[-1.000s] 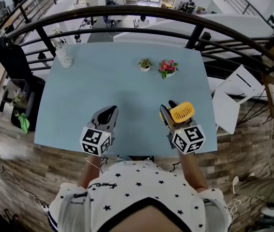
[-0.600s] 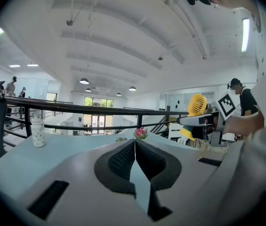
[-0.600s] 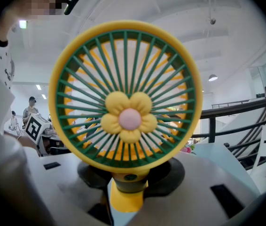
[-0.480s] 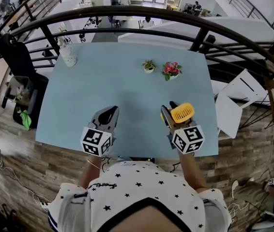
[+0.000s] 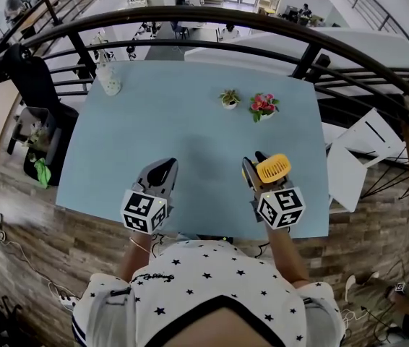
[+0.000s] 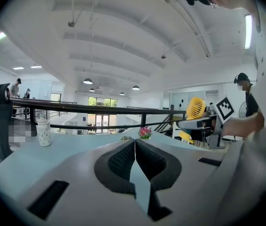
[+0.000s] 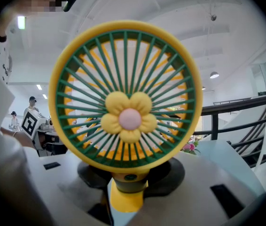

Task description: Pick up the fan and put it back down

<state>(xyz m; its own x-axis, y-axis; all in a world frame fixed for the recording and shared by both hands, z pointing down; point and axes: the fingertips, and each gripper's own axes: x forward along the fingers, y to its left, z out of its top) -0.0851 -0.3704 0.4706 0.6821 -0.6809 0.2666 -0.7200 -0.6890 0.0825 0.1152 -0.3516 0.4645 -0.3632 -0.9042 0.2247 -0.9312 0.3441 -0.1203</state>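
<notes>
Right gripper (image 7: 128, 192) is pinching the yellow fan (image 7: 126, 119) by its smooth plastic stem.
Its grey jaws are pressing on the stem from both sides, holding the fan upright over the near right part of the pale blue table (image 5: 175, 121); the round head is showing a green ribbed grille (flower-shaped hub, pink centre). The left gripper (image 6: 135, 160) is hovering alongside, dimpled black pads pressed together. Farther off, a pink flower pot (image 5: 263, 107) is standing beside a small green plant (image 5: 229, 98).

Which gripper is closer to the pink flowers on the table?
Right. The right gripper, shut on the fan, is just on the near side of the flowers; the left gripper, shut and empty, is farther off to their left.
</notes>
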